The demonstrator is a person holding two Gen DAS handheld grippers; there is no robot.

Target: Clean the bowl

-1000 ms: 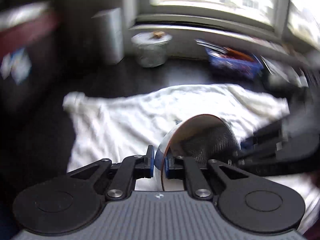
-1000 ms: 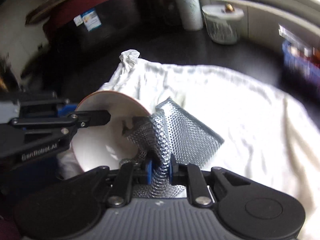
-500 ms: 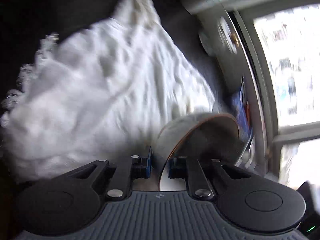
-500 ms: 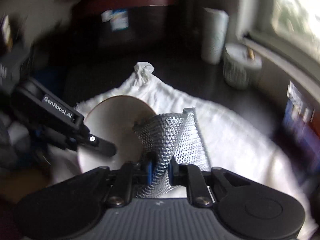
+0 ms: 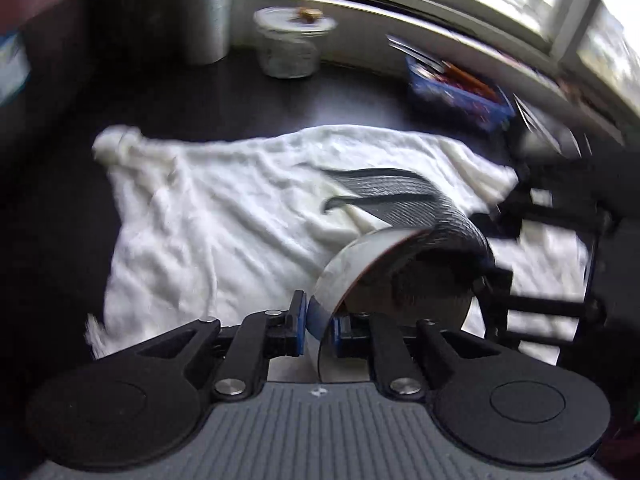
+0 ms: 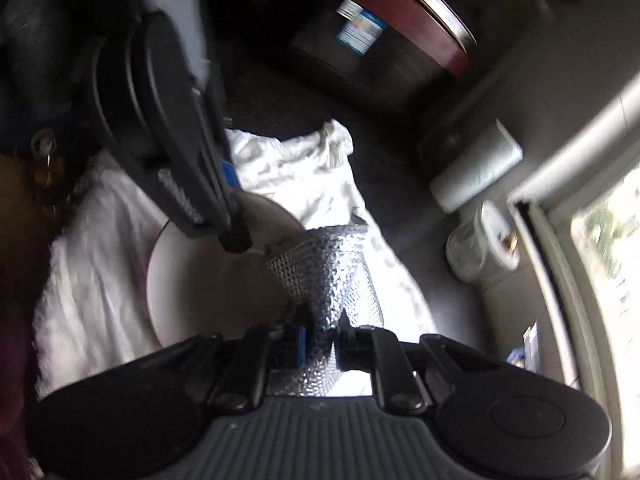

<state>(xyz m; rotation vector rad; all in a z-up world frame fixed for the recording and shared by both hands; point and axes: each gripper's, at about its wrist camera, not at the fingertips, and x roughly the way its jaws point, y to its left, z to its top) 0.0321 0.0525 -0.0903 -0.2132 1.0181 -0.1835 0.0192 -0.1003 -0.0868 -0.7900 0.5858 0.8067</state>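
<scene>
So the left gripper [image 5: 320, 328] is pinched down on the rim of the bowl [image 5: 352, 264], one finger inside and one outside, holding it tipped on its side just above the white towel [image 5: 208, 208]. Right gripper [image 6: 320, 340] is clamped on a silvery mesh scrubbing cloth [image 6: 328, 276], which drapes over the bowl's far edge and into its mouth.

Handling-wise, the bowl looks like glazed ceramic: stiff, smooth, probably slick if wet, and it would chip if it slipped. The rim is really the only sensible place to grab it, and a pinch there lets it pivot, so I'd guess hard scrubbing could twist it loose. The cloth is floppy and light, so it folds wherever it's pushed; a bunched corner gives more control.

Beyond the bowl, the towel spreads across the dark counter [image 5: 168, 96]. Further back from the bowl there's a lidded glass jar [image 5: 288, 48], a paper towel roll [image 5: 208, 20] beside it, and a blue box [image 5: 460, 96] near the window sill.
</scene>
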